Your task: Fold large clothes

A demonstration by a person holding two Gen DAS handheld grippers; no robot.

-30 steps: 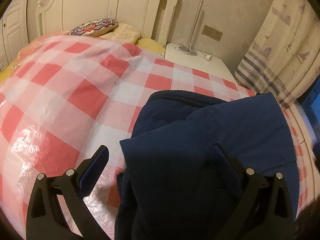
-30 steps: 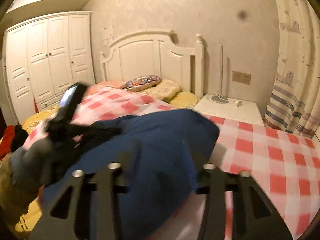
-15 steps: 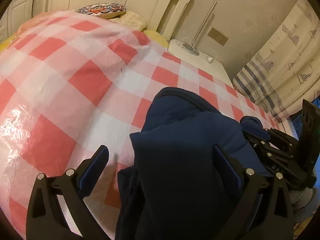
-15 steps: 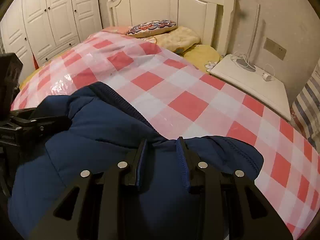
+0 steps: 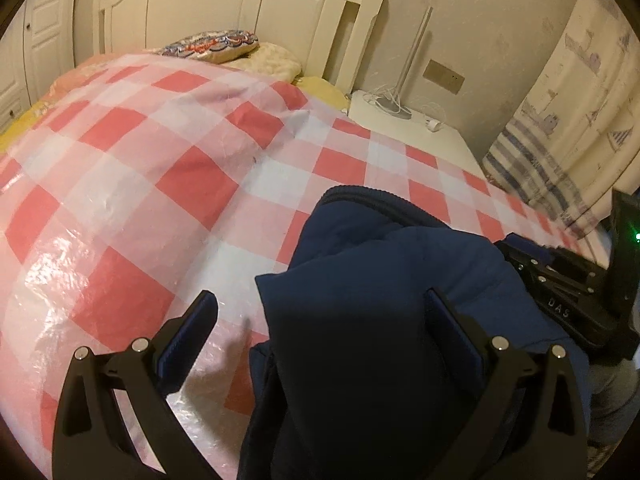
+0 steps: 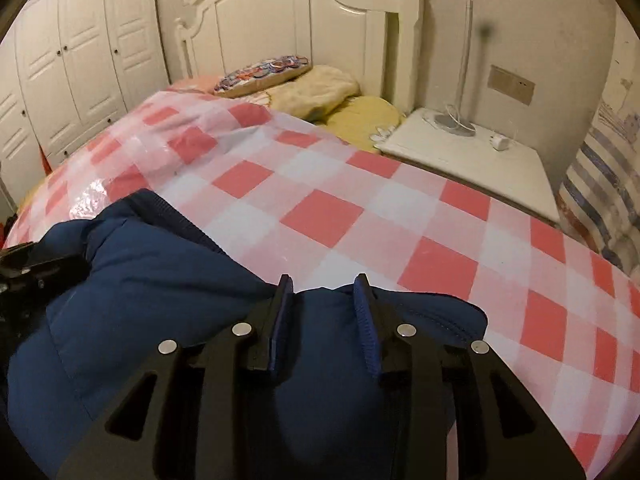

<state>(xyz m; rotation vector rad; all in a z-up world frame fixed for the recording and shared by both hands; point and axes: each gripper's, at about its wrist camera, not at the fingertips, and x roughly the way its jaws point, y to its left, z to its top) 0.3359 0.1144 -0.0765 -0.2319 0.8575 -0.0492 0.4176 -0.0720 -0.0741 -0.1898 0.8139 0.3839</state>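
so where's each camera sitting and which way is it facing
Left wrist: on the left gripper, angled down across the checked cover toward the headboard; its wide-open fingers straddle the jacket, and the right gripper shows at the right edge.
Right wrist: on the right gripper, angled down toward the headboard and wardrobe; its fingers are pinched on a jacket fold, with the left gripper at the left edge.
Shared: jacket, cover, headboard, nightstand.
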